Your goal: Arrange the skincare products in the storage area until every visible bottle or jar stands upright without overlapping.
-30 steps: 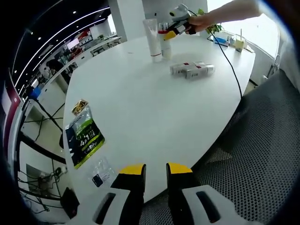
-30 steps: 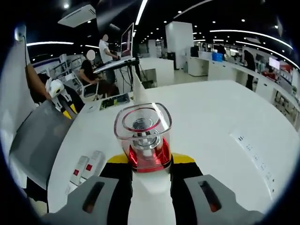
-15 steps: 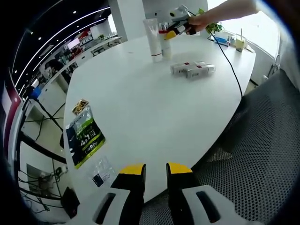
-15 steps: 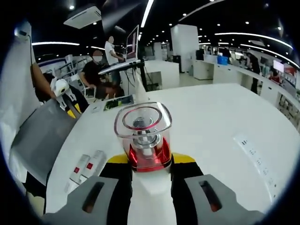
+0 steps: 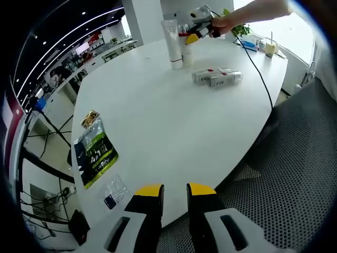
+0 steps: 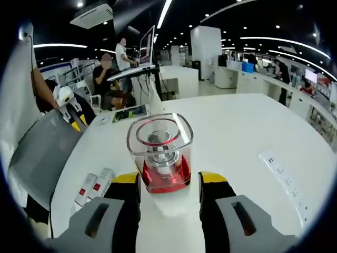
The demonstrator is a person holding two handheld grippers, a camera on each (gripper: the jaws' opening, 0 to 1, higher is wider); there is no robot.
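A clear-capped bottle with a red collar (image 6: 160, 153) stands upright on the white table (image 6: 242, 132) between the jaws of my right gripper (image 6: 168, 184). The jaws are open, with a gap on each side of the bottle. In the left gripper view a hand holds the right gripper (image 5: 200, 23) over that small bottle (image 5: 187, 54), beside an upright white tube (image 5: 171, 42). Two white bottles with red labels (image 5: 216, 78) lie on their sides, also seen as the lying pair (image 6: 93, 188). My left gripper (image 5: 175, 192) hangs at the near table edge, jaws a narrow gap apart and holding nothing.
A green packet (image 5: 95, 150), a small snack packet (image 5: 89, 120) and a clear card (image 5: 113, 197) lie near the table's left edge. A black cable (image 5: 260, 79) crosses the table. A mesh chair (image 5: 295, 158) stands at the right. A flush socket strip (image 6: 287, 176) sits in the table.
My right gripper's jaws have spread apart and let go of the red-collared bottle, which now stands free on the table. The left gripper has not moved.
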